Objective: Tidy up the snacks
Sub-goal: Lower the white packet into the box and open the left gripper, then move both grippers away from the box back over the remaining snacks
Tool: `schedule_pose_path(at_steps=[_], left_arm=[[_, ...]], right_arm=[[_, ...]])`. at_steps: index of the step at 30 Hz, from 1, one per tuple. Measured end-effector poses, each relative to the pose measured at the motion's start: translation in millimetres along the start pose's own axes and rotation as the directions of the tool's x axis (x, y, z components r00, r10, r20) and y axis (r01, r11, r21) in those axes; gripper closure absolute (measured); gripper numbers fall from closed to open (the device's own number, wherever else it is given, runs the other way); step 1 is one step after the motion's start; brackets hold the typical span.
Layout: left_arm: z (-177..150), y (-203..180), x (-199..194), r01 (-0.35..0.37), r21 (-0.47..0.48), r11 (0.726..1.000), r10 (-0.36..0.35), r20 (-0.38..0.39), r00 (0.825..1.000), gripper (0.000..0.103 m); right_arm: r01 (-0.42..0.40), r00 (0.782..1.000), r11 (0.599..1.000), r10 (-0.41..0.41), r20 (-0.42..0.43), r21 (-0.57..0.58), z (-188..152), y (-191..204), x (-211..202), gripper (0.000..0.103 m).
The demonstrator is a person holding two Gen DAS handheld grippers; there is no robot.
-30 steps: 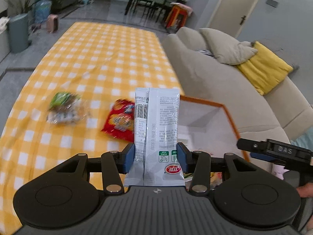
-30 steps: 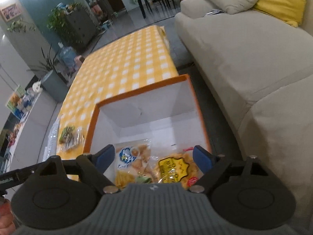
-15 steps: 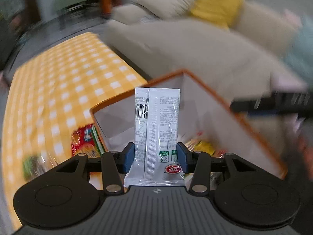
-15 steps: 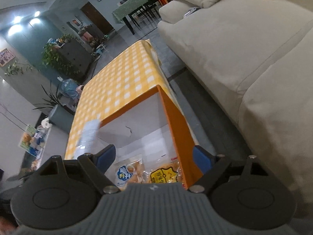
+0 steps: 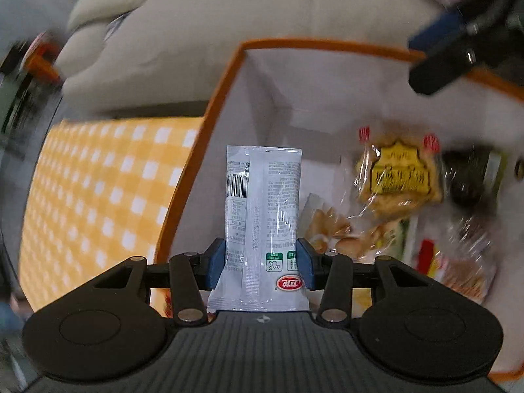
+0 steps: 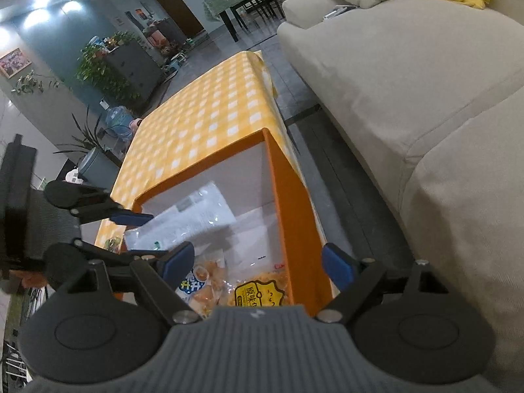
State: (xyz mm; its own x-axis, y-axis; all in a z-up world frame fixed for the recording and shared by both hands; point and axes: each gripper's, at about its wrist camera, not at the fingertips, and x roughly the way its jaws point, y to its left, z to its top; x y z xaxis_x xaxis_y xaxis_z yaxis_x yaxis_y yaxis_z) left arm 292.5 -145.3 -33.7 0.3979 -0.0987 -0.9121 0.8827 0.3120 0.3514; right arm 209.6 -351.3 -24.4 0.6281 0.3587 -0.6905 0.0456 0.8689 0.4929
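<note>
Snacks fill much of your left wrist view: your left gripper (image 5: pixel 262 262) is clamped on a white packet (image 5: pixel 263 209), its blue pads pressing both long edges near the bottom end, barcode and small print facing the camera. The packet hangs over the open mouth of an orange-rimmed box (image 5: pixel 226 85) with white inner walls. Down in the box lies a clear bag with a yellow label (image 5: pixel 401 173), a bag of pale biscuits (image 5: pixel 330 229) beside it, and more wrappers at the right that are too blurred to name. A yellow checked tablecloth (image 5: pixel 98 190) spreads left of the box, a beige sofa (image 5: pixel 229 16) sits behind it, and your right gripper's blue pad (image 5: pixel 435 32) shows over the far rim. In your right wrist view, your right gripper (image 6: pixel 258 262) has its claws spread wide with nothing between them, hovering above the near end of the box (image 6: pixel 291 216), straddling its right wall. Your left gripper (image 6: pixel 137 232) comes in from the left, holding the white packet (image 6: pixel 193 216) tilted over the box opening. The yellow-labelled bag (image 6: pixel 258 294) and a blue-labelled bag (image 6: pixel 196 281) lie on the box floor just below. The tablecloth (image 6: pixel 213 111) runs away behind the box, and the sofa (image 6: pixel 409 98) fills the right side.
</note>
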Motion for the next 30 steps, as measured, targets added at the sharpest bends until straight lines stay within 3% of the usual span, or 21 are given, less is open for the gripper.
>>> schedule_pose_path(at_steps=[6, 7, 10, 11, 15, 23, 27, 30], left_arm=[[10.0, -5.1, 20.0, 0.021, 0.176, 0.984, -0.006, -0.087, 0.996, 0.049], [10.1, -7.8, 24.4, 0.014, 0.201, 0.98, 0.007, -0.104, 0.995, 0.042], [6.1, -16.1, 30.0, 0.009, 0.255, 0.967, 0.026, -0.134, 0.991, 0.037], [3.7, -19.7, 29.8, 0.003, 0.271, 0.963, 0.035, -0.138, 0.99, 0.03], [-1.9, -28.8, 32.3, -0.067, 0.297, 0.953, 0.111, -0.135, 0.985, 0.018], [-7.1, -27.4, -8.8, -0.101, 0.138, 0.985, 0.115, -0.1, 0.988, 0.015], [-9.8, -18.9, -41.4, 0.004, -0.028, 1.0, -0.006, -0.083, 0.997, 0.014], [-19.4, -24.0, -64.1, 0.011, -0.105, 0.994, -0.015, -0.039, 0.999, 0.014]], right_arm=[[0.031, 0.999, 0.999, -0.031, -0.033, 0.015, 0.1, -8.5, 9.2, 0.019], [0.04, 0.999, 0.999, -0.039, -0.033, 0.017, -0.1, -9.1, 8.9, 0.019], [0.048, 0.999, 0.998, -0.048, -0.026, 0.03, -0.2, -11.6, 7.0, 0.019], [0.048, 0.999, 0.998, -0.047, -0.023, 0.035, -0.1, -12.7, 6.4, 0.019], [0.051, 0.999, 0.998, -0.05, -0.021, 0.038, -1.1, -12.7, 4.4, 0.019], [0.03, 0.999, 0.994, -0.032, -0.019, -0.101, -4.8, 9.9, 0.4, 0.019], [0.011, 0.999, 0.984, -0.016, -0.029, -0.177, -9.3, 19.4, 1.3, 0.019], [0.006, 0.999, 0.979, -0.012, -0.029, -0.206, -10.4, 22.1, 3.4, 0.019]])
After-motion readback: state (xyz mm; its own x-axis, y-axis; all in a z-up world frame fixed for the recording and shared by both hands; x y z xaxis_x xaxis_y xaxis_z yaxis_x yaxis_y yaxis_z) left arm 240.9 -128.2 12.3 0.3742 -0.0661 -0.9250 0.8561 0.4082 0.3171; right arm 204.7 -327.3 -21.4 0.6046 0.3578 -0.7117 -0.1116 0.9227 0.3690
